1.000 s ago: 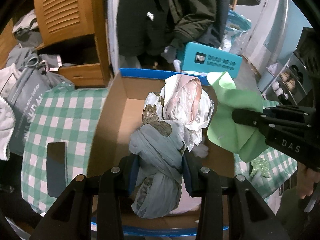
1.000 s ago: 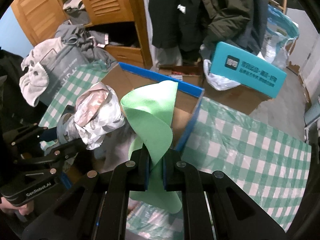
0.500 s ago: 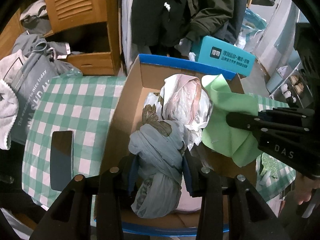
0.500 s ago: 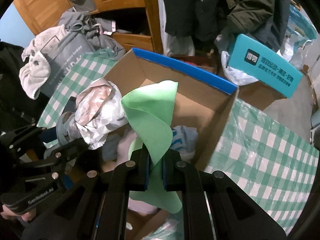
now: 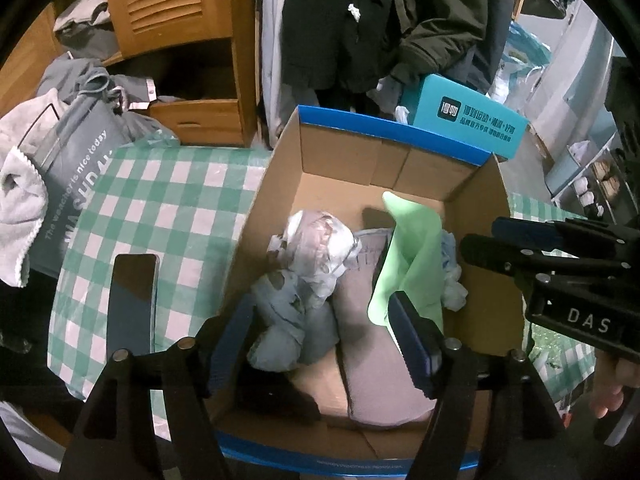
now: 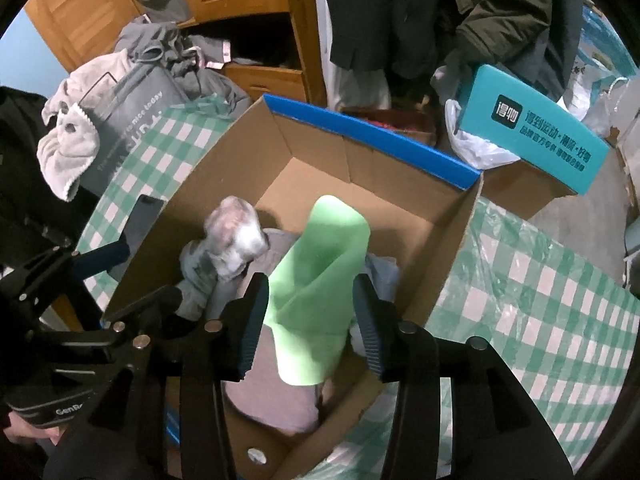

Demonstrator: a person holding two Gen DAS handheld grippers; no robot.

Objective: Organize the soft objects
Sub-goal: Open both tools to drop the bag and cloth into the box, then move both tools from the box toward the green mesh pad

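Both grippers hang over the cardboard box [image 5: 276,184]: the left gripper [image 5: 320,332] has just spread wide, letting the knotted grey bundle [image 5: 296,300] drop inside. Beyond it, the right gripper [image 6: 310,312] has just parted too, and the green cloth [image 6: 320,280] slips between its jaws into the box.

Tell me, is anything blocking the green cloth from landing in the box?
Nothing blocks it. The green cloth sits loose between the right gripper's jaws, which have just been opening, already inside the cardboard box, above a pinkish cloth on the bottom.
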